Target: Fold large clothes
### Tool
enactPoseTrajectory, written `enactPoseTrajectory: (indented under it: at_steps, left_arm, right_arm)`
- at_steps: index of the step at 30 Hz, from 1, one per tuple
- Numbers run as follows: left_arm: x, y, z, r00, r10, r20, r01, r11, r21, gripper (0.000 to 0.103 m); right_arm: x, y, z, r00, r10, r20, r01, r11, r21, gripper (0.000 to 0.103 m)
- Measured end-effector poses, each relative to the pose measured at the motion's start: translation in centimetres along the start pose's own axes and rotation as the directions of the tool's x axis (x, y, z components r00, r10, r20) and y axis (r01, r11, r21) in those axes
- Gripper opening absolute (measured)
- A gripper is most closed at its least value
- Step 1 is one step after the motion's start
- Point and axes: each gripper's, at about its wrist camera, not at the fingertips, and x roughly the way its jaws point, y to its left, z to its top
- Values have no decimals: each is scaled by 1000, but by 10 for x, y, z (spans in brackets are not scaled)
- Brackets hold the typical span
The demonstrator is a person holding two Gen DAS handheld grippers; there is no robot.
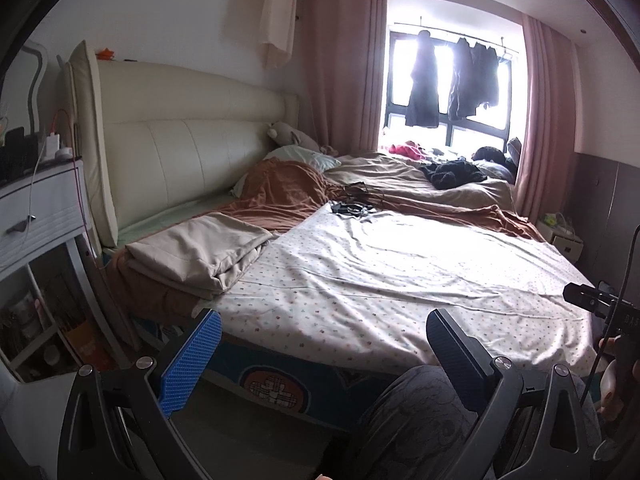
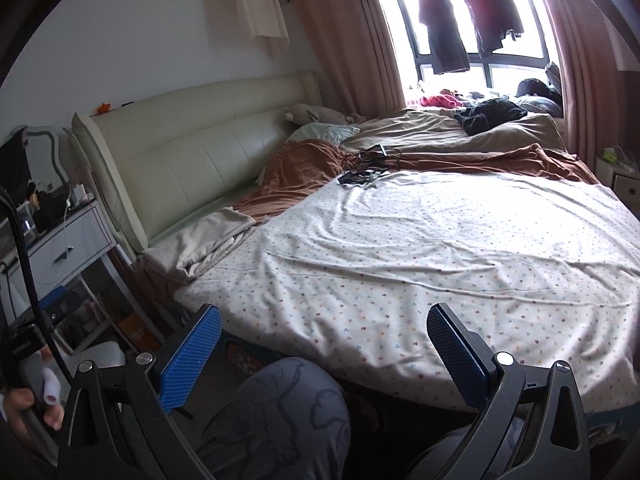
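A large white sheet with small coloured dots lies spread flat over the bed; it also shows in the right wrist view. A folded beige cloth rests on the bed's near left corner, also in the right wrist view. My left gripper is open and empty, held off the bed's near edge, above the person's knee. My right gripper is open and empty, also short of the near edge.
A brown blanket and a beige duvet lie bunched at the far side, with black cables and dark clothes. A white nightstand stands left. A cream headboard backs the bed. Clothes hang at the window.
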Motion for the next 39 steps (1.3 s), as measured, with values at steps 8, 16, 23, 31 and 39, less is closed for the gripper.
enactPoseTrajectory:
  at_steps: [8,16,23,31,39]
  left_arm:
    - [-10,-6,-2,1000,-12,22,12,1000,5,102]
    - [-12,-4,-2,1000,4,25,-3,1000,-12,102]
    - [-8,4,-5,1000,14,11,-14,999,-47,102]
    - [-11,5,-5,1000,18,13,-18,999,-47,102]
    - [-15,7,-4,1000,14,22,-13,999,-40,102]
  right_arm:
    - [-6,0,-2,1000,-8,9,8,1000,8,103]
    - [-8,1,-1,1000,-8,16,8,1000,16,103]
    - [-7,0,-2,1000,-10,11,10,999,34,103]
    - [-7,2,-3,1000,-14,11,14,1000,28,103]
    - [-7,1,-2,1000,-13,10,13,1000,28,103]
